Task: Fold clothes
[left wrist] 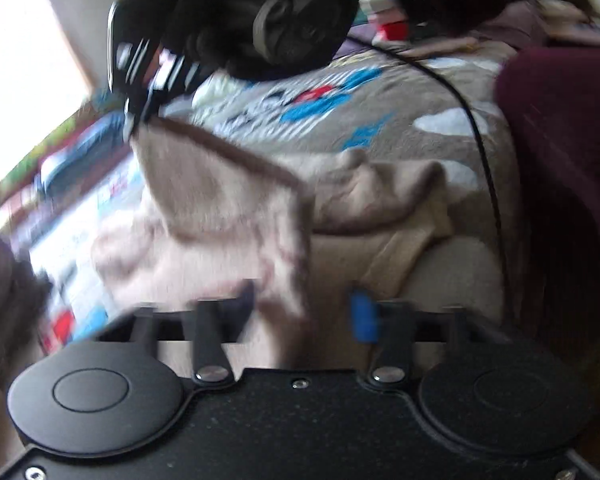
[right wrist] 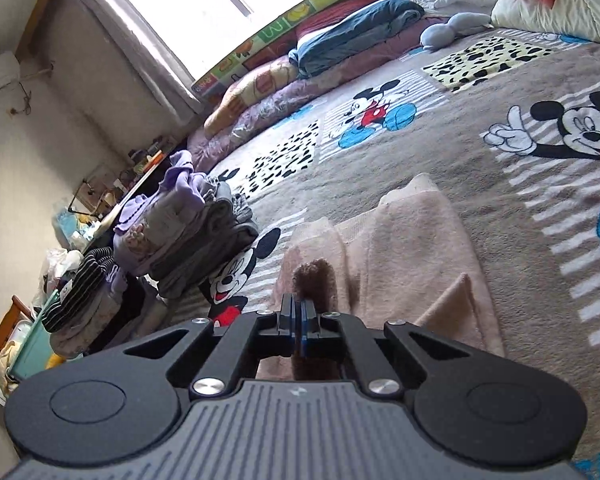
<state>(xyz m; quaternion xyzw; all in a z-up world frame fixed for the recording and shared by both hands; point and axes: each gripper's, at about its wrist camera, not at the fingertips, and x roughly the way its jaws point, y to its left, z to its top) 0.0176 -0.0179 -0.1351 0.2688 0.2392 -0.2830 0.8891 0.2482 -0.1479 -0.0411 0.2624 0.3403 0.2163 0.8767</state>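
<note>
A fuzzy pale pink garment [left wrist: 220,208] with brown trim lies partly lifted on the bed. In the right wrist view the pink garment [right wrist: 412,248] stretches away over the blanket. My right gripper [right wrist: 299,320] is shut on its brown trim [right wrist: 314,280]. The left wrist view, which is blurred, shows the right gripper [left wrist: 138,120] at the upper left, holding a corner of the garment up. My left gripper [left wrist: 300,312] is low over the near part of the garment. Its fingers stand apart, with pink cloth showing in the gap between them.
A brown cartoon-mouse blanket [right wrist: 500,160] covers the bed. A pile of folded clothes [right wrist: 204,232] sits at its left edge, bedding and pillows [right wrist: 352,36] at the far side. A person's dark red sleeve [left wrist: 560,140] and a black cable [left wrist: 472,120] are on the right.
</note>
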